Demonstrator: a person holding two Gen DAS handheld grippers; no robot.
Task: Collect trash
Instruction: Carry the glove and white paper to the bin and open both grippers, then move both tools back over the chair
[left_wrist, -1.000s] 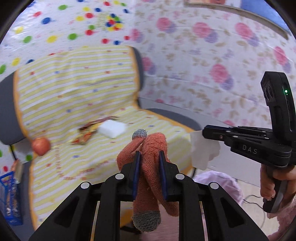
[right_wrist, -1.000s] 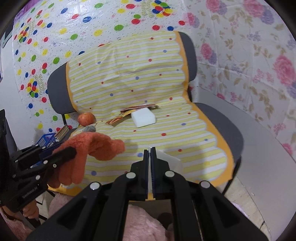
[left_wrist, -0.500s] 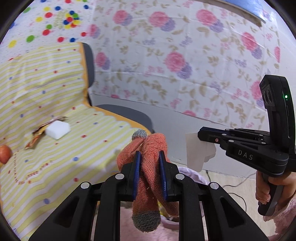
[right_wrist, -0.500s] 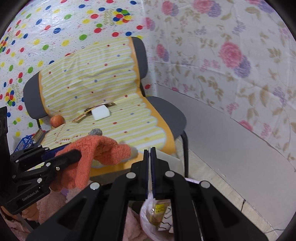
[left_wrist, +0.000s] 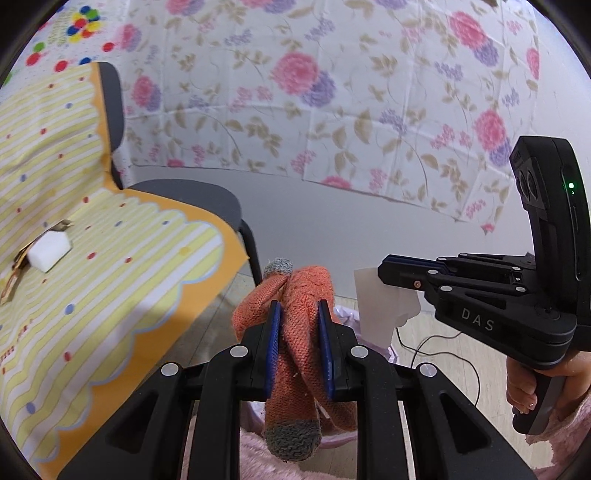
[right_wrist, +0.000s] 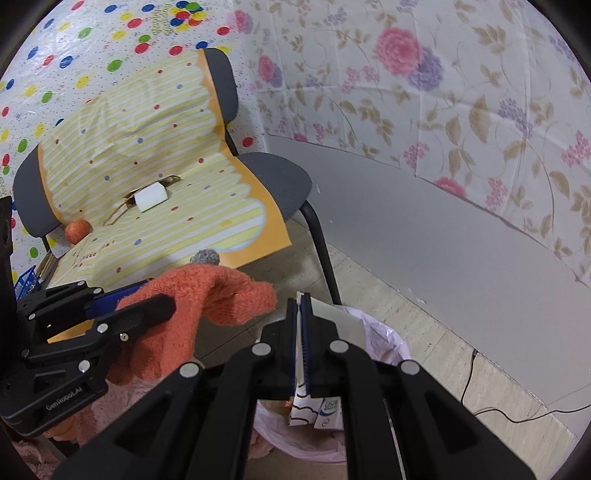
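My left gripper (left_wrist: 296, 308) is shut on an orange knitted glove (left_wrist: 301, 354) with grey fingertips; it also shows in the right wrist view (right_wrist: 207, 295). My right gripper (right_wrist: 300, 301) is shut on a thin white sheet of paper (right_wrist: 338, 319), which also shows in the left wrist view (left_wrist: 384, 308). Both hang above a bin lined with a pale pink bag (right_wrist: 384, 341) on the floor, with cartons inside (right_wrist: 314, 408). On the chair's striped cover lie a white sponge block (right_wrist: 149, 195) and a brown wrapper (right_wrist: 118, 214).
A grey chair (right_wrist: 280, 181) with a yellow striped cover stands left of the bin. A red apple (right_wrist: 77, 230) lies at the seat's left edge. A blue basket (right_wrist: 24, 286) sits far left. A black cable (right_wrist: 517, 413) runs along the floor by the grey wall.
Both grippers have swung right, away from the chair seat, and now hang over the pink-lined bin. Both grips are unchanged on the glove and the paper.
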